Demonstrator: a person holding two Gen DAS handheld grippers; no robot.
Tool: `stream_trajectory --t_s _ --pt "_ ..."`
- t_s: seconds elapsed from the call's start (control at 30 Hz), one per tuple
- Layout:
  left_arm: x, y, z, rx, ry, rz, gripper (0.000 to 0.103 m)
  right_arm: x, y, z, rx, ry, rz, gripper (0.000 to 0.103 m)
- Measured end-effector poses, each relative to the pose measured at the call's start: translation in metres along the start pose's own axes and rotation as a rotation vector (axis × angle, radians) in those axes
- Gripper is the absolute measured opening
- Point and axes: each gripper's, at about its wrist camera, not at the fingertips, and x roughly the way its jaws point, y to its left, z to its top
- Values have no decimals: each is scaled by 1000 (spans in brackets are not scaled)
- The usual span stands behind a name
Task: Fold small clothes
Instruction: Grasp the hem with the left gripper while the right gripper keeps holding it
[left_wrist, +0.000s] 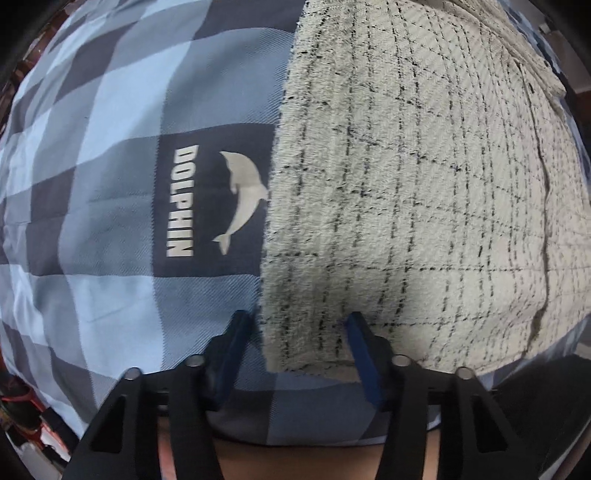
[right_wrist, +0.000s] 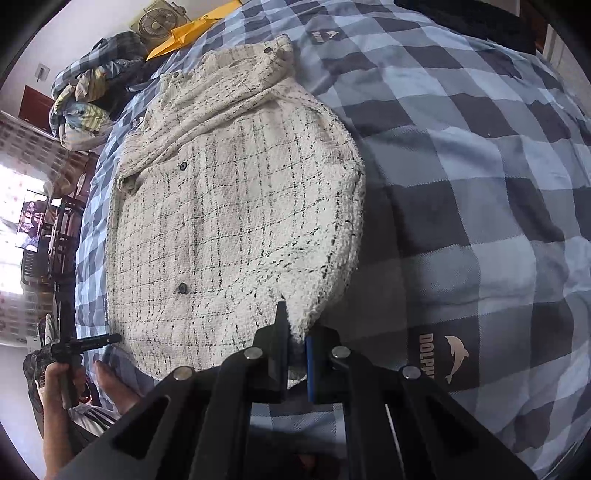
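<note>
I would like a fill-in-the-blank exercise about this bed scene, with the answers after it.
1. The cream tweed jacket lies on a blue ____ bedsheet.
2. The word printed beside the white animal logo is ____.
3. The right tool is shut on the jacket's ____.
4. The jacket's buttons are ____ in colour.

Answers: checked; DOLPHIN; corner; dark

Home bedroom — bed under a blue-and-grey checked cotton cover (right_wrist: 480, 155), heaped crumpled laundry (right_wrist: 85, 99), beige box fan (right_wrist: 155, 22), bright curtained window (right_wrist: 14, 206).
</note>
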Motion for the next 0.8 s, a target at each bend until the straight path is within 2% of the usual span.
stream_trajectory --t_s 0.03,0.1,0.17,0.4,0.5,0.63,0.8 --pt "1 0 2 -12 6 -31 31 -1 0 0 3 -1 2 4" --pt "0 1 1 -26 0 -50 13 -2 2 0 4 -8 4 4" --pt "-4 1 -1 -16 -12 -56 8 -4 5 1 0 -15 3 4" --pt "-31 -10 -8 5 -88 -52 7 -12 11 1 -8 -46 11 4" --pt "-54 -9 -18 0 -149 -81 7 -18 12 1 9 -60 49 4" --pt "-96 -25 -37 48 -267 -89 7 -32 14 1 29 -73 105 4" --pt "-136 -24 -49 58 -315 -140 7 -66 22 0 48 -125 158 4"
